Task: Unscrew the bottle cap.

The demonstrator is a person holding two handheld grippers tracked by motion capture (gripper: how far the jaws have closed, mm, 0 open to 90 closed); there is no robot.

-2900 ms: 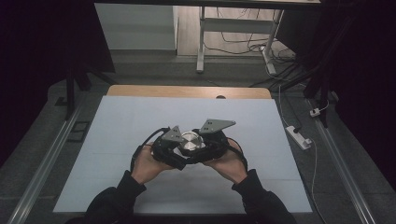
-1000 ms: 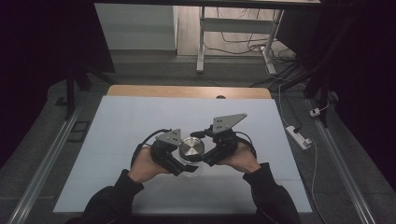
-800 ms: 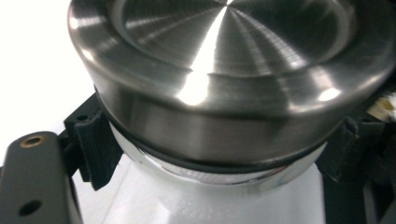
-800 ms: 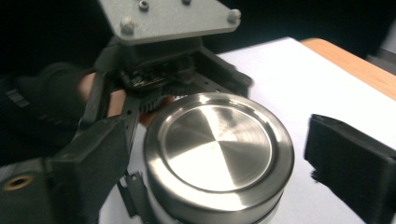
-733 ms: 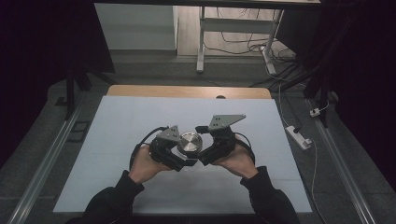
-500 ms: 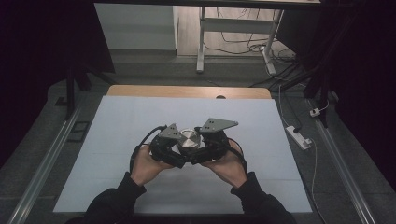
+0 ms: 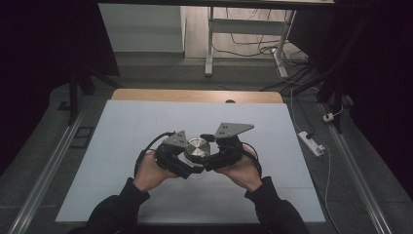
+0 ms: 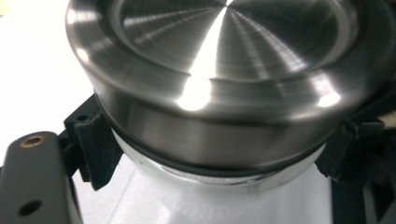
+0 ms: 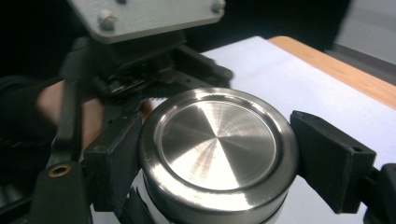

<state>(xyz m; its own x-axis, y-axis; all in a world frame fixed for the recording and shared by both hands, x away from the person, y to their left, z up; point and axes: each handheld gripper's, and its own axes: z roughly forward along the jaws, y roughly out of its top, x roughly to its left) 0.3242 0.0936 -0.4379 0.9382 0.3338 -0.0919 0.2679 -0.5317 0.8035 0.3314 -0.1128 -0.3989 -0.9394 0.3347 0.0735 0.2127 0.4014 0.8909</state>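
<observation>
Two grippers are brought together at the middle of the white table top (image 7: 122, 141), one in each hand. Between them a clear jar (image 8: 224, 196) with a brushed steel lid (image 7: 197, 147) is held. The left gripper (image 7: 182, 163) is seen with its black jaws closed against the jar's body just below the lid, one jaw on each side, touching the glass. The right gripper (image 7: 210, 160) is seen with its jaws set on opposite sides of the lid rim, pinching it. In the right gripper view the lid (image 9: 218, 140) sits squarely between the two jaw pads, and the left gripper with its grey plate (image 9: 144, 14) lies just behind it.
</observation>
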